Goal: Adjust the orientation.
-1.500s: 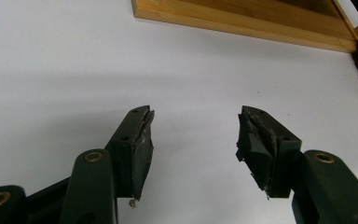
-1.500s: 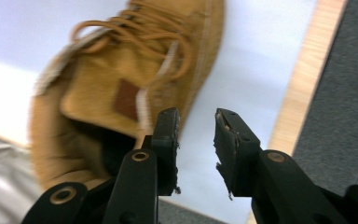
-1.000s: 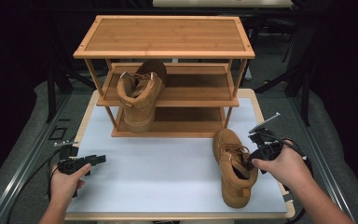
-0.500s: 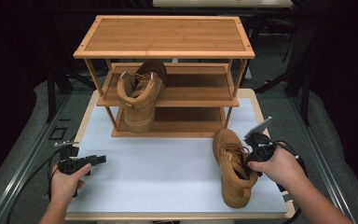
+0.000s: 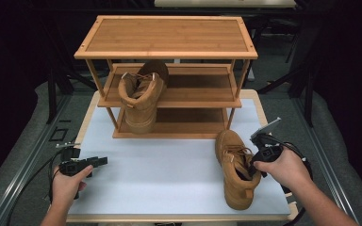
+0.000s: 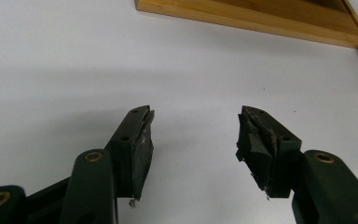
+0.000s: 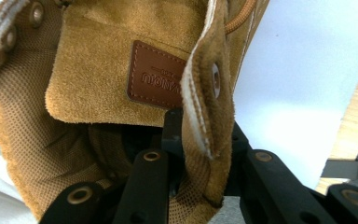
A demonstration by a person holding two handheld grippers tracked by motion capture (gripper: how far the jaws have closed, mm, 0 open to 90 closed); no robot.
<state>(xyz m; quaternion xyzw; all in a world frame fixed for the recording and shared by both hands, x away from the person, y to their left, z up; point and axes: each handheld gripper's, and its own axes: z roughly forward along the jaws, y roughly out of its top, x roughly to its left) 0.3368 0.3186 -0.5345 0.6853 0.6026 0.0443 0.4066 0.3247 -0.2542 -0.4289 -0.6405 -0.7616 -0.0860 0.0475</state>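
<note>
We see a table (image 5: pixel 179 165) with a white top and a pale wooden edge, standing on a grey floor (image 5: pixel 23 141). Behind the table the room is dark, nearly black, and we can make out only thin dark legs (image 5: pixel 52 89) of stands or furniture at the left and right. A metal rail (image 5: pixel 330 165) runs along the floor on the right side, and another on the left. The light falls from above and lies evenly on the white top.
</note>
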